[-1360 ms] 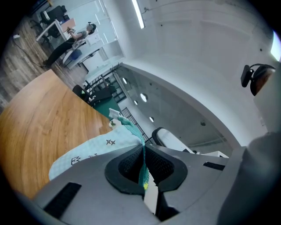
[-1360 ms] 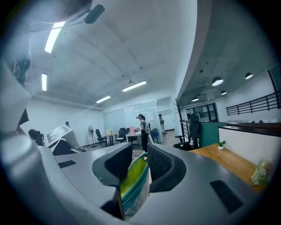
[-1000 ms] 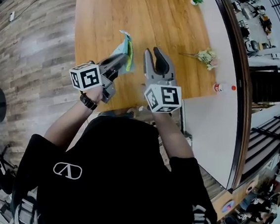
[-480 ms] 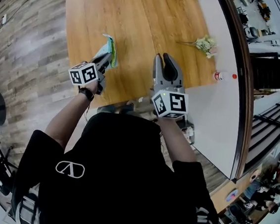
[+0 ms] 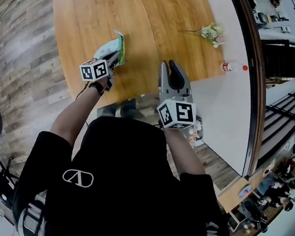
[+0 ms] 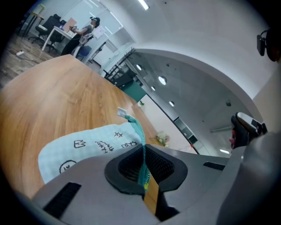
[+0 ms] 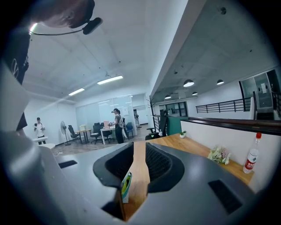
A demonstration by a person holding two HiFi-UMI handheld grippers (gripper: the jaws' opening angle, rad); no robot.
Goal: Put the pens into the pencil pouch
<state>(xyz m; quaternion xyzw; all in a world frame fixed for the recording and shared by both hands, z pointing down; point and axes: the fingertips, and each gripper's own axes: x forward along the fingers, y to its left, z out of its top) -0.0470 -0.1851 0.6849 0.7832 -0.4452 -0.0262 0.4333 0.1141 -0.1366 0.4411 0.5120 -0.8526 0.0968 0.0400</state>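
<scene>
Light wooden table [image 5: 90, 14]. Pale blue pencil pouch [image 6: 83, 147] pinched at teal zipper edge by left gripper [image 6: 144, 167] fingers, body spread low over table's near-left part. Actual contact with wood can't be told tbh. Right gripper [image 7: 139, 165] held alongside, fingers slightly parted, wood seen through gap. Flower sprig [image 5: 211, 32] and red-capped bottle [image 5: 230, 67] parked by white half-wall [image 5: 221, 112] at table's right. Grey plank floor [image 5: 13, 53]. Open office beyond, with desks [image 7: 85, 131] and strip lights [image 7: 109, 80].

the pencil pouch [image 6: 88, 147], pale blue with small black doodles, a teal zip edge and a white tag, spreads sideways over the wooden table [image 6: 52, 96], its teal edge pinched in the left gripper [image 6: 144, 171].
</scene>
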